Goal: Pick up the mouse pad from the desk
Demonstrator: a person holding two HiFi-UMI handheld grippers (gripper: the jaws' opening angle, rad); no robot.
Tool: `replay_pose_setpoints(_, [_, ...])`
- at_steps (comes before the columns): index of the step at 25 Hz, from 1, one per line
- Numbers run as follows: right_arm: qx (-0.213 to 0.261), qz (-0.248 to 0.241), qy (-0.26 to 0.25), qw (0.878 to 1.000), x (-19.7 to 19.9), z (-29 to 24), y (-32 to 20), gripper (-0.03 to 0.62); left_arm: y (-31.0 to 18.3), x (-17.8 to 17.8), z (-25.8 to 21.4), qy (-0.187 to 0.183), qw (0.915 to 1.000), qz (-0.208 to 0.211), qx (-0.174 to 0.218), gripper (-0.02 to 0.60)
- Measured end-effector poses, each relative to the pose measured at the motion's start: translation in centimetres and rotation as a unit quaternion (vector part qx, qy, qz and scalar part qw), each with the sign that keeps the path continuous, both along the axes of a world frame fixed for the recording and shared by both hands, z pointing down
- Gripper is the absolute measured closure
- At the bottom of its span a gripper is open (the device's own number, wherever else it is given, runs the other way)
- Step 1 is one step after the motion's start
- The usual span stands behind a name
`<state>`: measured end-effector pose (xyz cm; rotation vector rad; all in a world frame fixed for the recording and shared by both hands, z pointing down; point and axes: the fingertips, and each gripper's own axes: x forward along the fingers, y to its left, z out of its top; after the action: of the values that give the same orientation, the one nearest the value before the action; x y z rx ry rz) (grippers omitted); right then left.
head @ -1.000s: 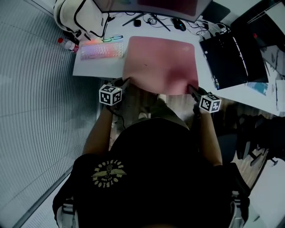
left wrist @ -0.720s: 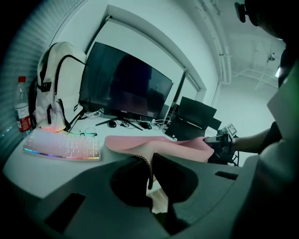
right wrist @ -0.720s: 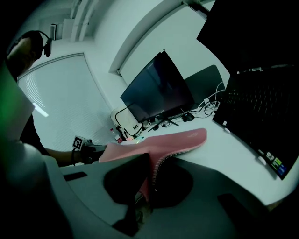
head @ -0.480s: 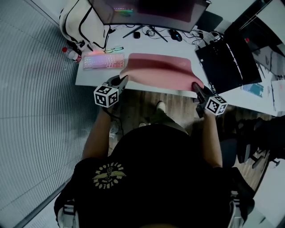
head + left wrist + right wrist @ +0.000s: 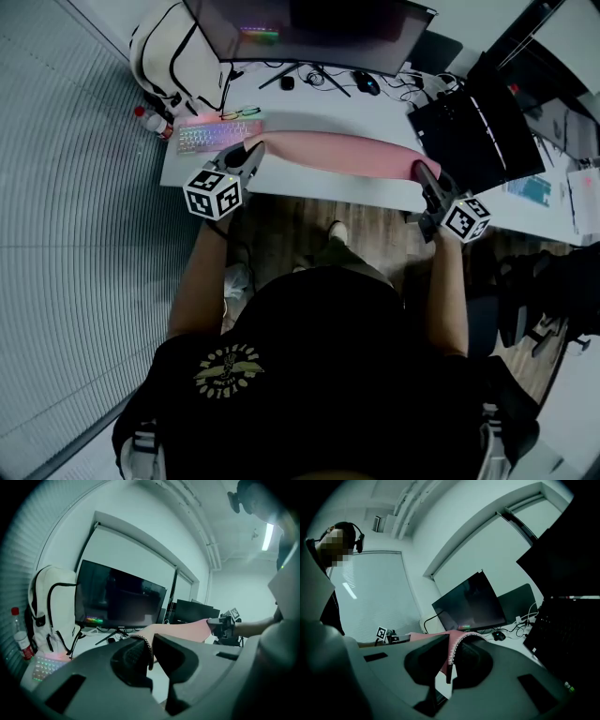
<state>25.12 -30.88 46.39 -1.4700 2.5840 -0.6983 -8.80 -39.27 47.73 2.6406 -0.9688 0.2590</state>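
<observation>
The pink mouse pad [image 5: 337,152] hangs above the white desk [image 5: 375,192], stretched nearly edge-on between my two grippers. My left gripper [image 5: 253,150] is shut on its near left corner, and my right gripper [image 5: 419,170] is shut on its near right corner. In the left gripper view the mouse pad [image 5: 180,629] runs from between the jaws toward the other gripper [image 5: 224,624]. Seen from the right gripper view, the mouse pad's stitched edge [image 5: 452,646] is pinched between the jaws, and the left gripper's marker cube [image 5: 383,632] shows beyond it.
A lit keyboard [image 5: 216,134] lies at the desk's left, with a white backpack [image 5: 183,52] and a bottle [image 5: 150,120] beside it. A monitor [image 5: 309,28] stands at the back with a mouse [image 5: 366,82] and cables. A black laptop [image 5: 473,131] sits at the right.
Both grippers have risen with the mouse pad's near edge. The pad, which lay flat on the desk with its front edge lifted, is now off the desk and seen nearly edge-on.
</observation>
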Motion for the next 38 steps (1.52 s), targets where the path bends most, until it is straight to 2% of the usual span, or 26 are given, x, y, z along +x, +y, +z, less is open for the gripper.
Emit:
replay_pose_setpoints(4, [0.023,0.004,0.004,1.0,-0.3,-2.6,0.0,0.577,0.1,-0.2,-3.1,0.003,0.9995,-0.002,0.03,0.56])
replay_pose_setpoints(9, [0.055,0.002,0.006,0.998,-0.3,-5.8,0.7,0.577,0.5,0.0,-7.2,0.032,0.9979,-0.003,0.056,0.558])
replay_pose_setpoints(20, [0.145,-0.017,0.021,0.989,-0.9,-14.7,2.3,0.576,1.4,-0.4,-16.6,0.054,0.989,-0.003,0.138,0.558])
replay_pose_setpoints(29, [0.207,-0.018,0.039,0.977,-0.4,-21.4,3.5,0.574,2.4,0.3,-23.0,0.073,0.982,-0.004,0.174,0.558])
replay_pose_setpoints(33, [0.226,-0.014,0.047,0.973,-0.7,-23.1,4.1,0.574,2.8,0.1,-24.3,0.06,0.9803,-0.011,0.188,0.558])
replay_pose_setpoints(38, [0.237,-0.011,0.057,0.97,-1.1,-24.2,5.0,0.576,3.7,-0.1,-25.2,0.068,0.9787,-0.011,0.193,0.558])
